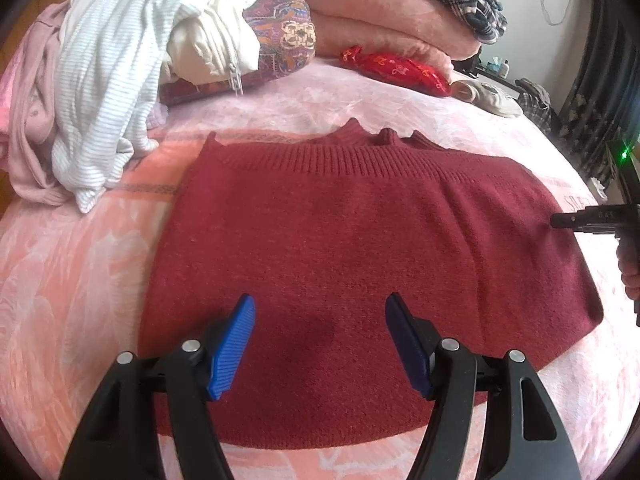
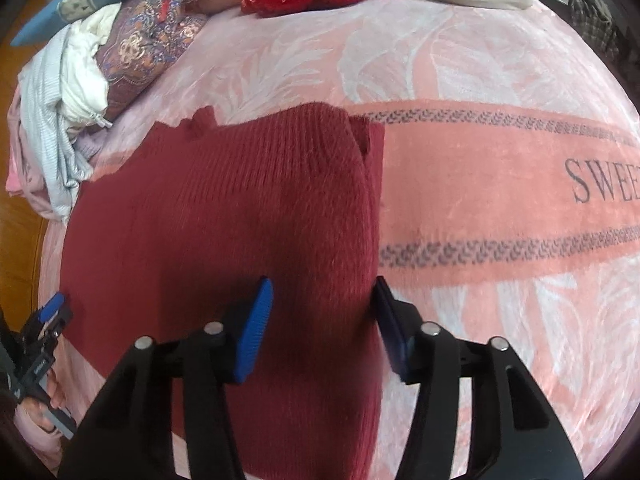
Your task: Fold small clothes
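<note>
From my left wrist camera, the dark red ribbed knit sweater [image 1: 360, 264] lies flat on the pink leaf-patterned blanket [image 1: 72, 288], already doubled into a rough rectangle, its ribbed band on the side far from my left claw [image 1: 320, 344]. That claw hangs over the garment's near portion with its blue pads standing wide and nothing between them. The near hem runs just under the claw's arms. Off to the claw's right, the tip of my other tool reaches the sweater's edge. A heap of white and pale pink clothes [image 1: 100, 92] waits well beyond, to the upper left.

From my right wrist camera, my right claw [image 2: 324, 328] sits over the sweater's right-hand folded edge [image 2: 372, 208]. Its pads are parted at a moderate gap; red knit shows in the gap below them, but neither pad presses on it, so I hold nothing. The left claw appears far to the lower left, beside the sweater's other edge.

I judge one fold is laid and I am between grips. The next move calls for both claws to drop onto an edge, pinch the full thickness, and carry it across evenly.
</note>
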Demonstrator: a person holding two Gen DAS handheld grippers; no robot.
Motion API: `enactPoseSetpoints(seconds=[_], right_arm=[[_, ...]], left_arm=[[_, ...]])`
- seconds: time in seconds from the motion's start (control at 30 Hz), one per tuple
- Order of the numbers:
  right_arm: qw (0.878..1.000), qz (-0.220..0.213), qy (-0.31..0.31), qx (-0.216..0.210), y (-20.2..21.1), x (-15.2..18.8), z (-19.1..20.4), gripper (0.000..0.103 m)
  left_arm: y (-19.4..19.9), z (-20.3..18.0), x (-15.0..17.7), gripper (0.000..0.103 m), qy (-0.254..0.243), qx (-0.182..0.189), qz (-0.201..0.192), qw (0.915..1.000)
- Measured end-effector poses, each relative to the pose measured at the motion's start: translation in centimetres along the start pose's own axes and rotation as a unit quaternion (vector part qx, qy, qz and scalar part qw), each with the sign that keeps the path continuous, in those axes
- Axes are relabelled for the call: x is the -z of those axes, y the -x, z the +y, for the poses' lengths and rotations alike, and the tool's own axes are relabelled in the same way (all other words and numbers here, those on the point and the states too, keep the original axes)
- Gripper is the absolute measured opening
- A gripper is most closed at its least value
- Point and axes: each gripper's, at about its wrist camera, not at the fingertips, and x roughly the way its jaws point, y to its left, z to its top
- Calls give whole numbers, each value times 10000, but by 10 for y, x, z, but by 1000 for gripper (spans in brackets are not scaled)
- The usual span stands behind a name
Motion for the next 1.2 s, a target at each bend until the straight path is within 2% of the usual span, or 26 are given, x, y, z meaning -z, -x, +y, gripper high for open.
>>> enactPoseSetpoints(seconds=[0.03, 0.1, 0.23, 0.4, 0.67, 0.87, 1.0, 1.07, 1.17, 1.2], right_arm=[[10000, -6, -21, -33, 0, -2, -1, 39], [9999, -5, -8, -142, -1, -5, -1, 17], [9996, -131, 185, -165, 8, -4, 4, 14], [9990, -323, 103, -279, 19, -12, 2, 14], [9999, -106, -51, 36, -13, -8, -12, 14], [9993, -182, 94, 298, -18, -4, -6, 17], [9997, -245, -42, 74, -5, 1, -10, 37], [9997, -241, 50, 12, 6, 10, -9, 38], [9995, -153, 275, 51, 20, 32, -8, 49], [9994, -117, 310, 37, 24, 41, -10, 49]], left_arm=[[0, -1, 0, 68, -20, -17, -21, 10000], [2, -3, 1, 68, -93, -61, -64, 9999], [5, -7, 2, 69, -215, -104, -140, 9996], [5, -11, 3, 69, -254, -115, -145, 9995], [1, -10, 3, 70, -286, -139, -128, 9994], [-8, -5, 4, 70, -264, -207, -16, 9994], [-9, -3, 6, 70, -249, -214, 3, 9995], [-9, -3, 6, 72, -257, -204, -3, 9995], [-10, -4, 5, 73, -264, -176, -5, 9995], [-10, -5, 5, 73, -281, -184, -1, 9994]])
